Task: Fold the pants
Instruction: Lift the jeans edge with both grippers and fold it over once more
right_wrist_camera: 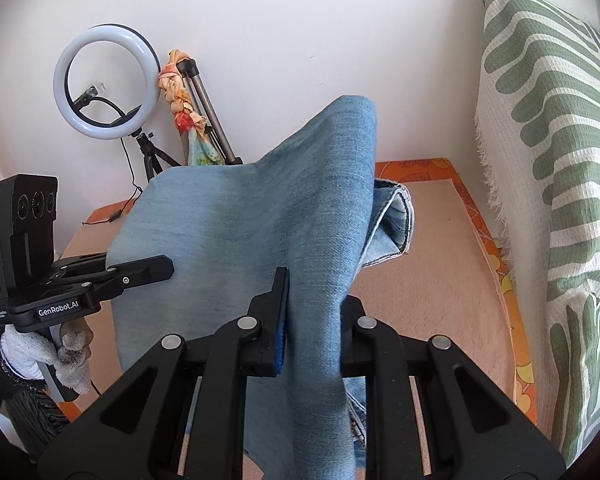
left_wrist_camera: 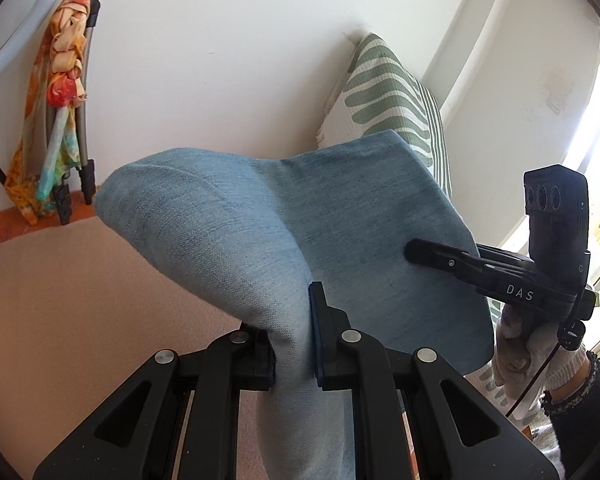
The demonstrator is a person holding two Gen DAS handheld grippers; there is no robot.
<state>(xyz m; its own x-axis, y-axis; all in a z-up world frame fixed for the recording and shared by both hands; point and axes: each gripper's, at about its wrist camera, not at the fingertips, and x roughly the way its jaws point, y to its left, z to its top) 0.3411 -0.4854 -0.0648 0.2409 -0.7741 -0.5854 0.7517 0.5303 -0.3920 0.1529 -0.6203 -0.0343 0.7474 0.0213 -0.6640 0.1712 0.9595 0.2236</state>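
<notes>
Light blue denim pants point(left_wrist_camera: 284, 216) hang lifted between both grippers above a peach-coloured surface point(left_wrist_camera: 80, 292). My left gripper point(left_wrist_camera: 294, 344) is shut on a bunched edge of the denim, which drapes down between its fingers. My right gripper point(right_wrist_camera: 314, 320) is likewise shut on the pants point(right_wrist_camera: 260, 224), the cloth pinched between its blue pads. In the left wrist view the right gripper point(left_wrist_camera: 416, 250) reaches in from the right and clamps the fabric's edge. In the right wrist view the left gripper point(right_wrist_camera: 162, 268) does the same from the left. A hem with dark stitching point(right_wrist_camera: 400, 220) hangs behind the raised cloth.
A green-and-white patterned cushion point(right_wrist_camera: 548, 160) leans against the white wall on the right. A ring light on a tripod point(right_wrist_camera: 106, 82) and a stand draped with an orange scarf point(left_wrist_camera: 60, 92) stand at the back left. Gloved hands point(right_wrist_camera: 64, 356) hold the gripper handles.
</notes>
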